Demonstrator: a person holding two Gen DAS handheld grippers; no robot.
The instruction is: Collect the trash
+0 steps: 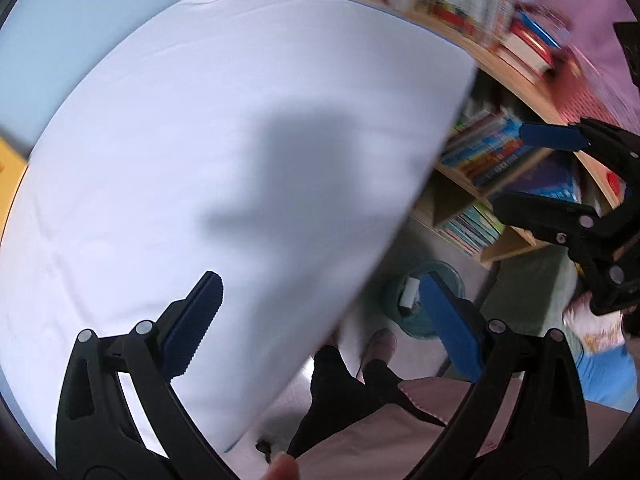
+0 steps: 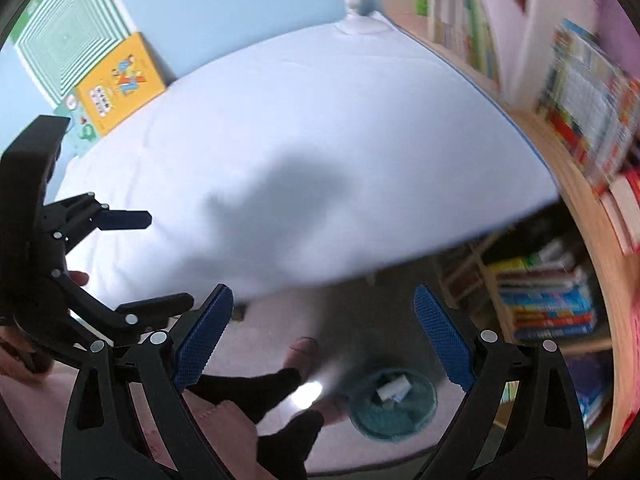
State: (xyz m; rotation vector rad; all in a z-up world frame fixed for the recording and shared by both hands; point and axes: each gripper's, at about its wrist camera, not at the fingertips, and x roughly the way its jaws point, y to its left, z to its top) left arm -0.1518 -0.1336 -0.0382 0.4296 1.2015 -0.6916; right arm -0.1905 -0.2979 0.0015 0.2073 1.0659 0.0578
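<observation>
A round teal trash bin (image 2: 394, 406) stands on the floor below the table edge, with white crumpled trash (image 2: 394, 391) inside. It also shows in the left wrist view (image 1: 424, 300), partly behind a finger. My left gripper (image 1: 320, 322) is open and empty above the white table (image 1: 240, 140). My right gripper (image 2: 324, 336) is open and empty, over the floor near the bin. Each gripper shows in the other's view: the right one (image 1: 532, 168) and the left one (image 2: 160, 260).
A wooden bookshelf (image 2: 552, 304) full of books stands right of the table. A yellow book (image 2: 120, 80) and a green striped board (image 2: 68, 36) lean on the blue wall. The person's legs and slippers (image 2: 304, 350) are on the floor beside the bin.
</observation>
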